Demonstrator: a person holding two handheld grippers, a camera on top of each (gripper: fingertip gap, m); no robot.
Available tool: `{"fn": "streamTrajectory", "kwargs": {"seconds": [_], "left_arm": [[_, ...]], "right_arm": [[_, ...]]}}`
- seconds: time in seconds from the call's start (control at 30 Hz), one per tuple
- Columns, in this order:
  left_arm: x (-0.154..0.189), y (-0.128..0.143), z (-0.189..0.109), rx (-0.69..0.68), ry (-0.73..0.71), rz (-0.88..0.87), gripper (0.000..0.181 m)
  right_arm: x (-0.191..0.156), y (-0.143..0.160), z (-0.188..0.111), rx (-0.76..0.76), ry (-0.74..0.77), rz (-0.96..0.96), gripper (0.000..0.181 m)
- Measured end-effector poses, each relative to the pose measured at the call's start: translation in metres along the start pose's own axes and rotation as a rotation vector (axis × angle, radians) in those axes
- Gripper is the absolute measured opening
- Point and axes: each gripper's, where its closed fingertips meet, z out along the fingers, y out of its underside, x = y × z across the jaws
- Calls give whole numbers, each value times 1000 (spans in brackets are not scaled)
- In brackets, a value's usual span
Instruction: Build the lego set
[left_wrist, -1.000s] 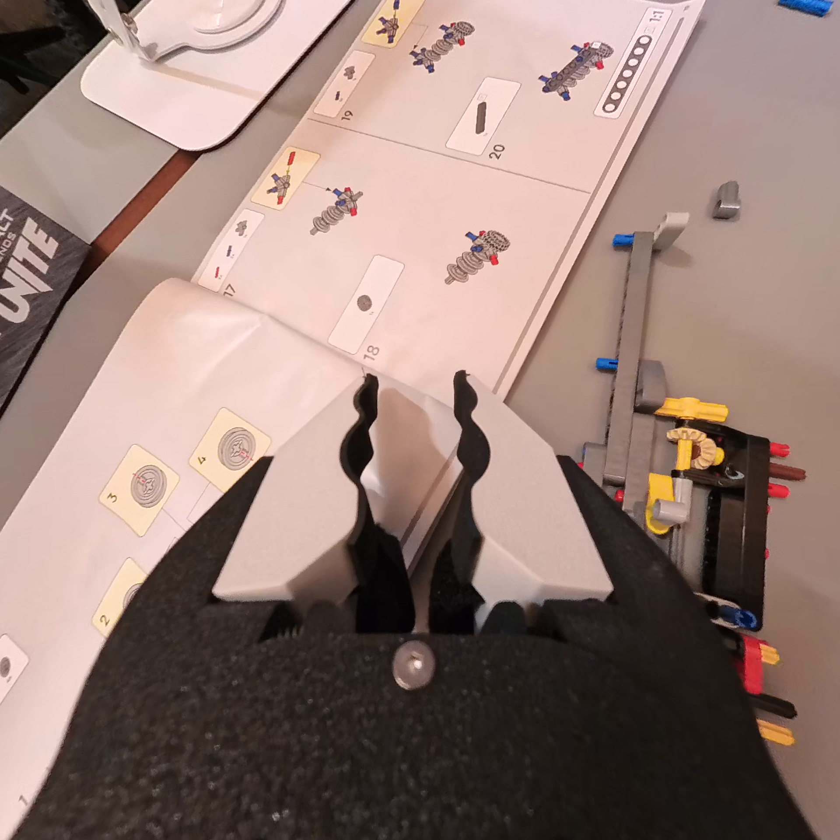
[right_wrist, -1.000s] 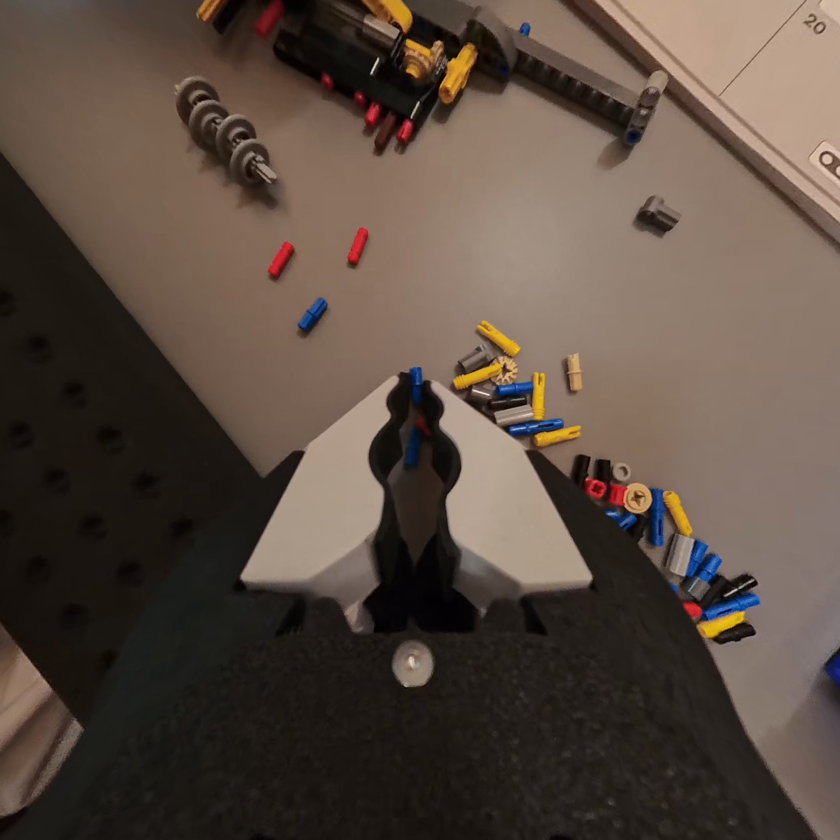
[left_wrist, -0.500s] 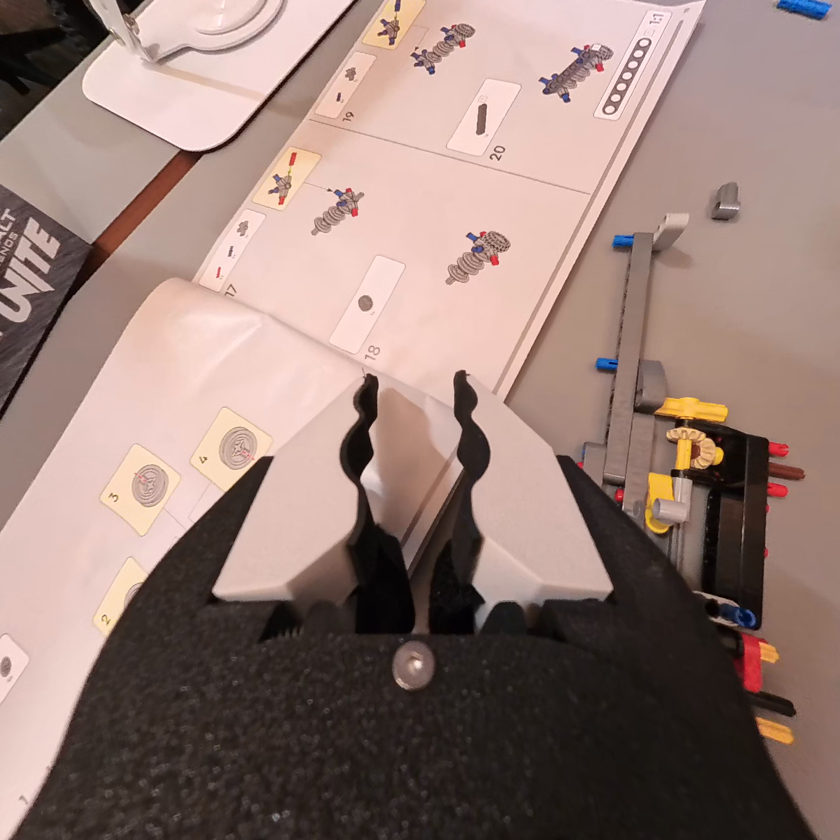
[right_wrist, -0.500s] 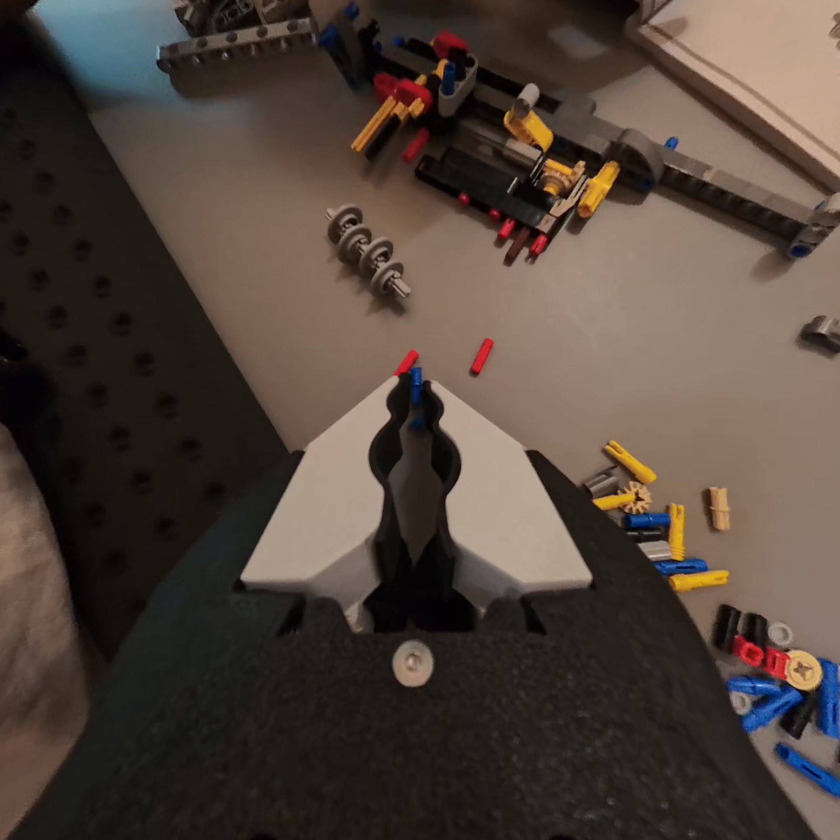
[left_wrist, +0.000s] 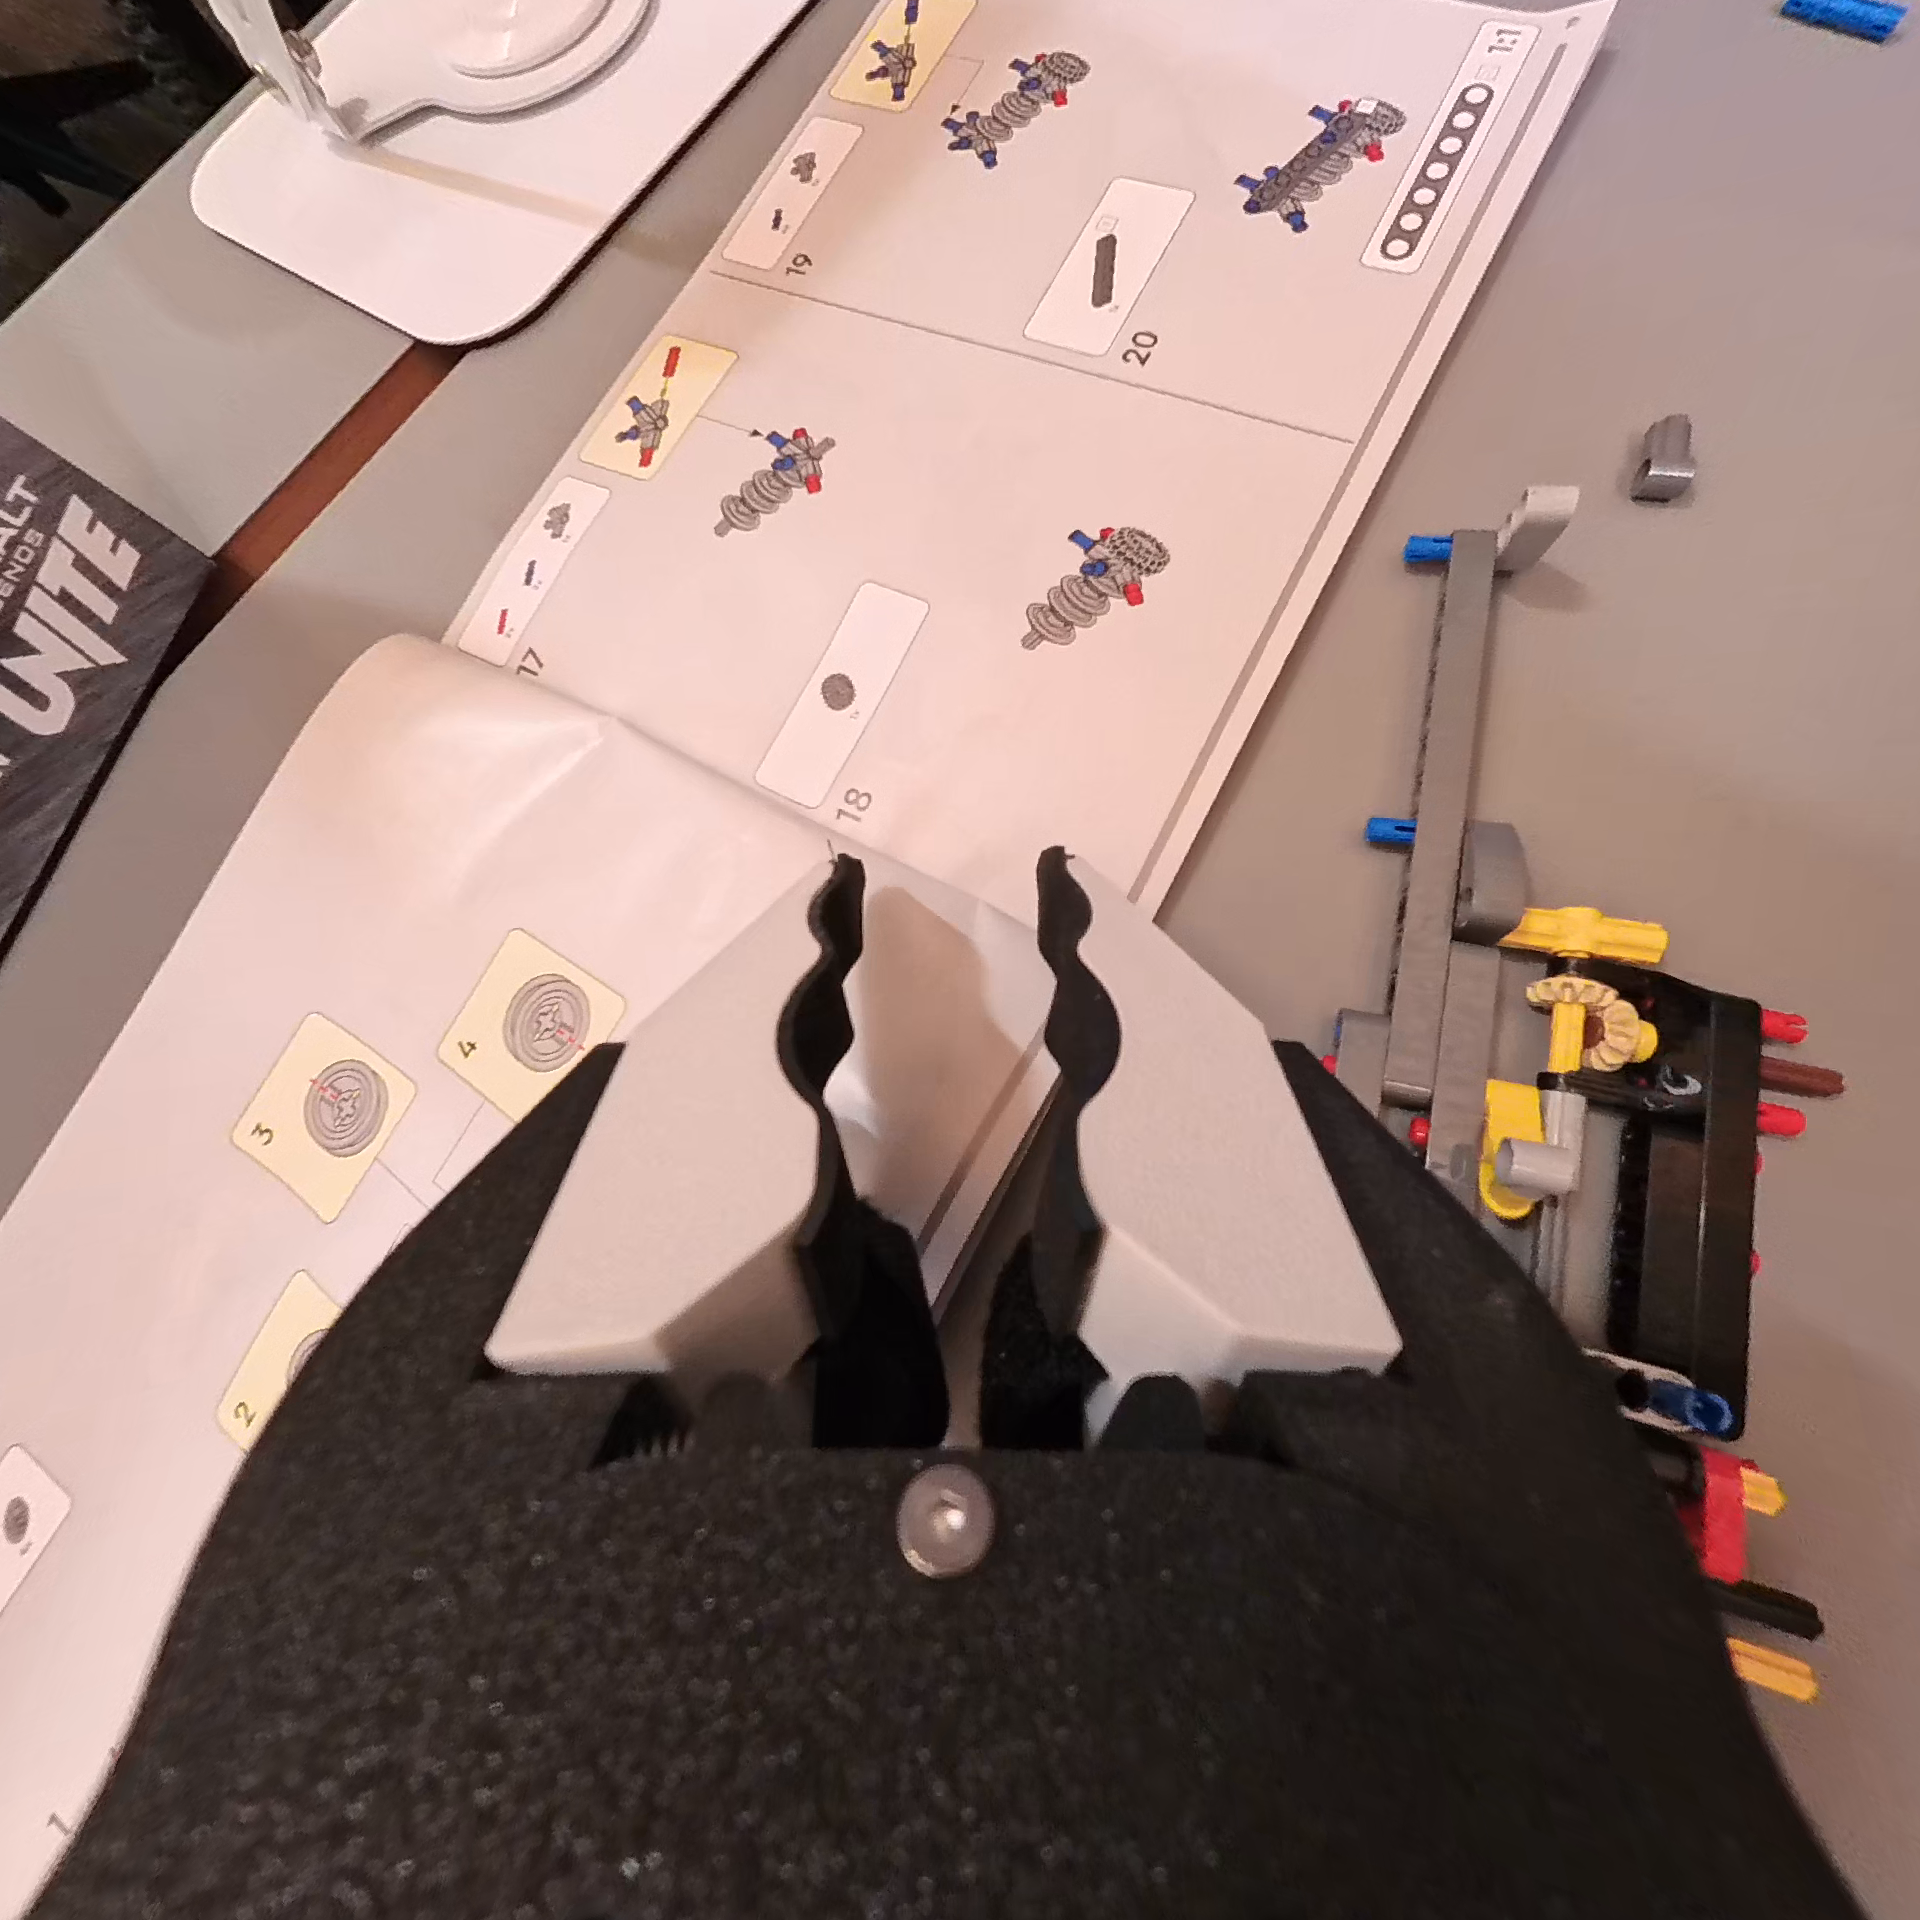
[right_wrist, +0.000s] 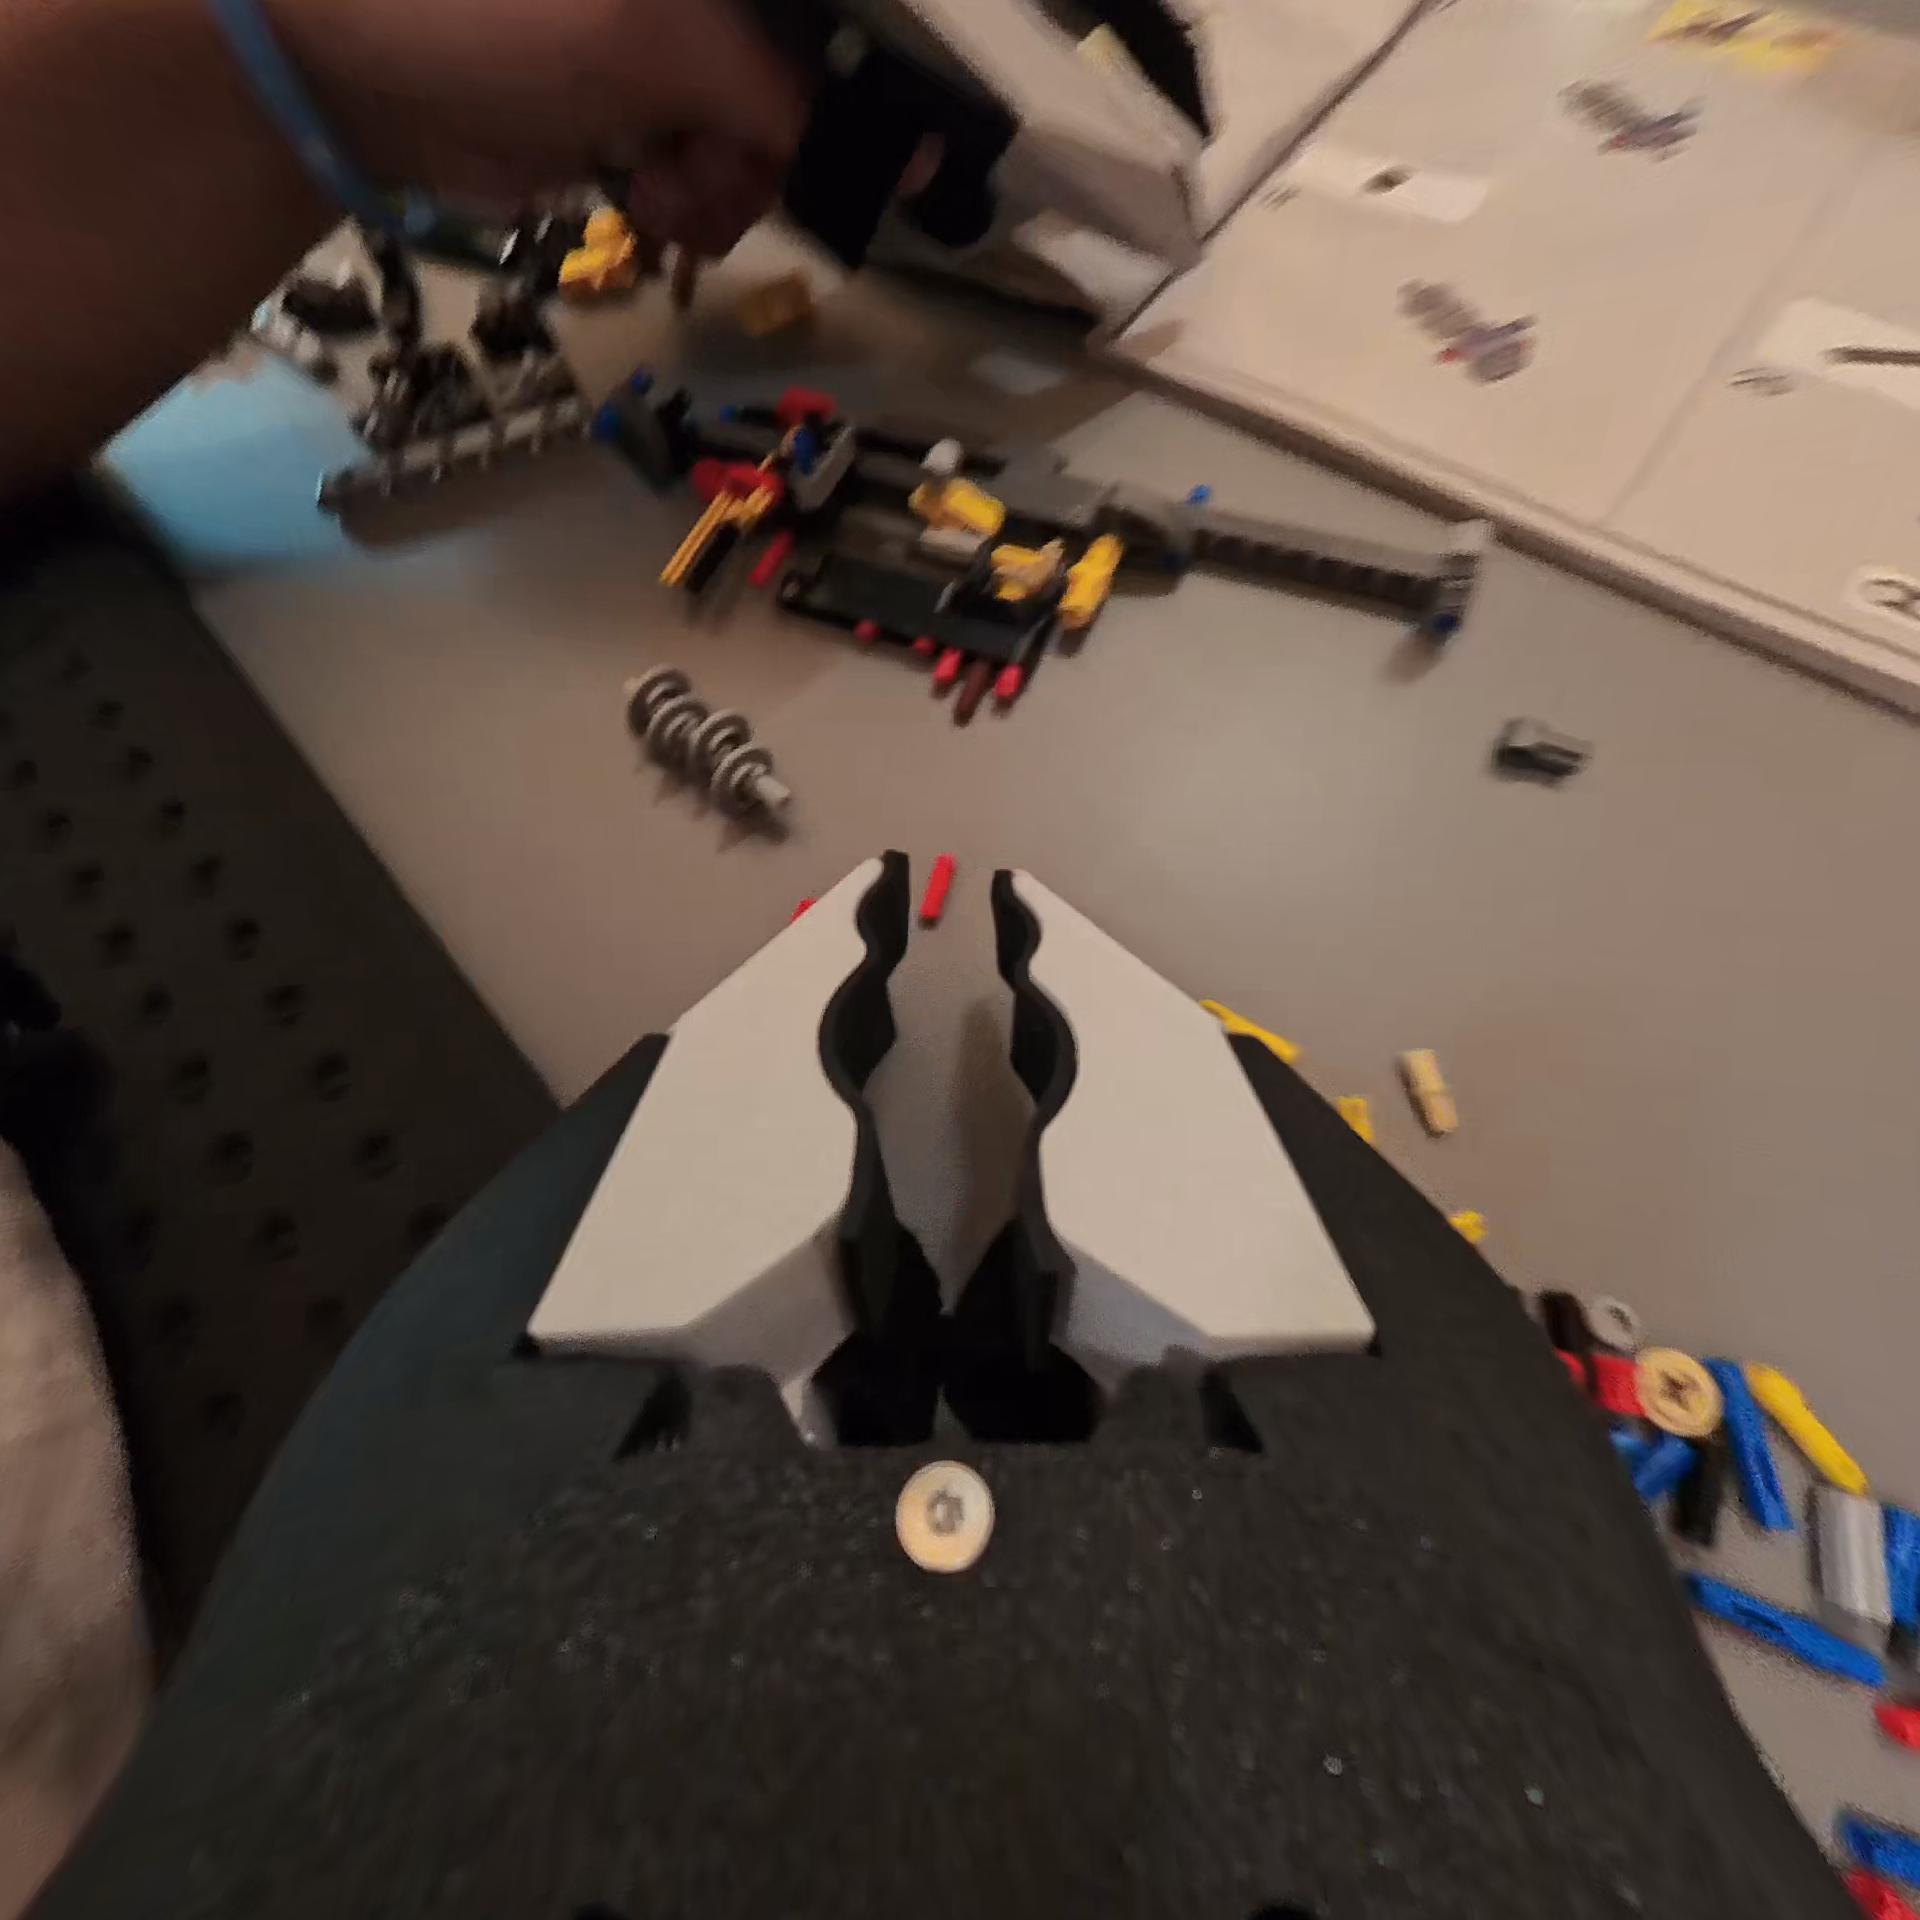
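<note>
Left gripper (left_wrist: 951, 883): we see its jaws parted with nothing between them, hanging over the curled near page of the instruction booklet (left_wrist: 1039, 499).
Right gripper (right_wrist: 940, 873): we see its jaws apart and holding nothing; this view is blurred.
Red pins: we count two near the right jaws, one red pin (right_wrist: 936, 888) lying on the grey table (right_wrist: 1247, 831) in the gap just past the tips, the other only a red sliver beside the left tip.
Grey disc shaft (right_wrist: 707, 743): we count one, a row of grey discs on an axle, lying on the table ahead and left of the right jaws, well apart from them.
Main assembly (right_wrist: 935, 561): one black, grey and yellow build with a long grey beam, farther off than the disc shaft; in the left wrist view the same assembly (left_wrist: 1579, 1122) lies right of the left jaws, just beside the booklet's edge.
Small grey connector (left_wrist: 1662, 473): one, alone on the table beyond the beam's far end.
Loose parts pile (right_wrist: 1745, 1455): blue, yellow, red, black and grey pins to the right of the right gripper; too blurred for us to count.
White stand base (left_wrist: 416, 218): one, at the upper left beyond the booklet.
Person's hand (right_wrist: 499, 125): one, at the top left of the right wrist view, above the far pieces.
</note>
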Motion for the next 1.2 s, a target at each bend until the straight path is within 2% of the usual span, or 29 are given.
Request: {"fn": "streamTrajectory", "kwargs": {"seconds": [0.1,0.17,0.3,0.47,0.6,0.9,1.07,1.2], "left_arm": [[-1,-1,0,6,1,-8,32],[-2,-2,-1,14,-2,-19,32],[-4,-3,-1,26,3,-47,32],[-2,-5,-2,33,3,-38,32],[-3,-8,-5,42,2,-40,32],[-4,-9,-6,43,-5,-34,32],[-15,-8,-11,49,-10,-53,31],[-40,-12,-35,81,-38,-119,32]], "right_arm": [[24,-11,-16,119,123,82,23],[37,-11,-29,170,221,134,21],[41,2,-41,145,270,188,21],[40,7,-49,198,221,291,15],[51,1,-55,250,255,343,12],[49,0,-50,231,279,313,10],[36,-6,-42,239,213,306,16],[15,-24,-31,293,90,280,29]]}}
